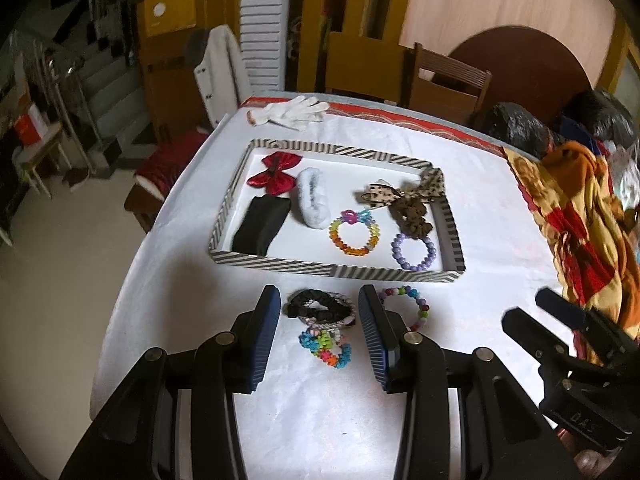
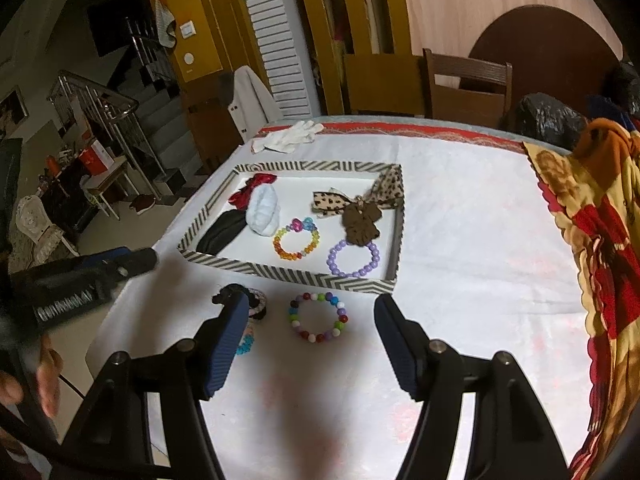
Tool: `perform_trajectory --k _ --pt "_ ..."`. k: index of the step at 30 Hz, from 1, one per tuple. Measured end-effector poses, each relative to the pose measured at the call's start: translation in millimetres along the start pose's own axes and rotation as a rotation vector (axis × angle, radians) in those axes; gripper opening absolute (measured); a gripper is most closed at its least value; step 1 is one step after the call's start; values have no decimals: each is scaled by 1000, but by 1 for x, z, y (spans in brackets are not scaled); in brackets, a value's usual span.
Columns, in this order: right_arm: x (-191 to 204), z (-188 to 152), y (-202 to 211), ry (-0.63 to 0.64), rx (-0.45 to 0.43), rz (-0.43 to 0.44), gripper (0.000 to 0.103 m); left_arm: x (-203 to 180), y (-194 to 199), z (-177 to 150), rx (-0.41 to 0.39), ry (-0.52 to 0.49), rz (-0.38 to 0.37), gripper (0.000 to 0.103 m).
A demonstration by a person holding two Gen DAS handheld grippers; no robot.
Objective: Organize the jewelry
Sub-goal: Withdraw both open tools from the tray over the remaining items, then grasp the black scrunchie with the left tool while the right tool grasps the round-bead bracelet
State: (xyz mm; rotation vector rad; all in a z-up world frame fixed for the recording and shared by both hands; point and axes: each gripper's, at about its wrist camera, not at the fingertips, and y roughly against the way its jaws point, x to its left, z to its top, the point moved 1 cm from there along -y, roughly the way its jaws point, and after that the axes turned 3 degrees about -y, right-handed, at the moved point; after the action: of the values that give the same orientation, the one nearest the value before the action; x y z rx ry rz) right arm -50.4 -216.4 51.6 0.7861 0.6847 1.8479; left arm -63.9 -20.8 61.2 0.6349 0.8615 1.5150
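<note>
both grippers open over the table's near edge: left gripper brackets the black scrunchie, right gripper frames the beaded bracelet. lower squarely, pinch one strand, lift into the striped tray.

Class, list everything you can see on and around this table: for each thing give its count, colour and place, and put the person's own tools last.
Striped cardboard tray: 1, grey-white, table centre.
Red satin bow: 1, tray's far left.
Black folded fabric band: 1, tray's near left.
White fluffy scrunchie: 1, in tray.
Rainbow bead bracelet: 1, in tray.
Lilac bead bracelet: 1, tray's near right.
Leopard-print bow: 1, tray's far right.
Brown scrunchie: 1, in tray.
Black scrunchie: 1, on table before tray.
Multicolour bead bracelet: 1, on table before tray.
White glove: 1, far edge.
Left claw: open.
Right claw: open.
</note>
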Motion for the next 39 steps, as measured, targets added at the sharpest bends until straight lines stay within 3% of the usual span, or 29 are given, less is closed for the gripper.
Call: perform_trajectory --k 5,13,30,39 --pt "-18 -14 -26 -25 82 -27 70 25 -11 1 35 75 -16 47" --pt "-32 -37 -71 -81 182 -4 70 40 -58 -16 177 146 -75 47" --pt "-25 -35 -105 -93 231 33 70 59 -139 -16 371 300 -146 47" --pt "-28 -35 -113 -116 245 32 70 54 -163 -10 402 274 -108 47"
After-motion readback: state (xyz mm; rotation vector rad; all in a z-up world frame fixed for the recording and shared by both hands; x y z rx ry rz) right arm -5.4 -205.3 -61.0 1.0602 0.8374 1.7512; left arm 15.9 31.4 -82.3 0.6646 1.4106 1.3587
